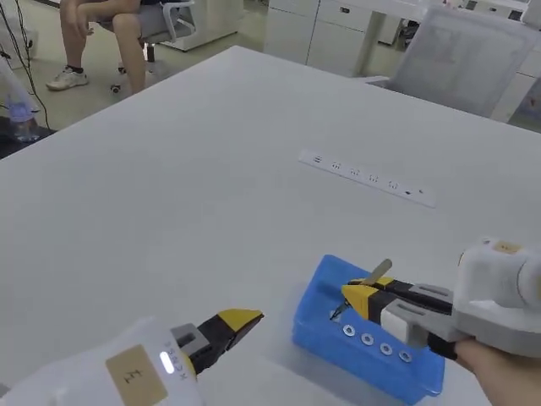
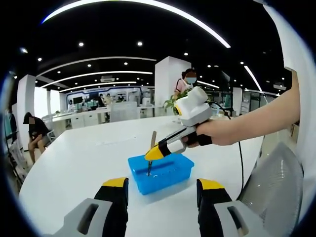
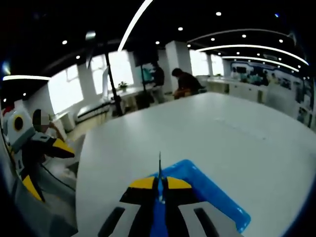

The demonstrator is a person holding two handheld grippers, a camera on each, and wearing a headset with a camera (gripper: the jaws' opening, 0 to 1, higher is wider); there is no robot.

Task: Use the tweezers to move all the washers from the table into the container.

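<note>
— Left tool (image 1: 243, 320), lowest in the head view: jaws wide apart, nothing between them
— Right tool (image 1: 353, 298)?
— Jaws pinched narrow on tweezers (image 1: 378, 271), whose tips point down into blue container (image 1: 363, 368)
— Washers (image 1: 367, 339)?
— Four counted, in a row on the container floor, near the tweezers' tips
— Container's place?
— White tabletop (image 1: 211, 186), between the two tools; power strip (image 1: 368, 178) lies well beyond it

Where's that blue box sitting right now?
In the head view, the blue container sits low right on the white table, directly beneath the right gripper holding tweezers.
</note>
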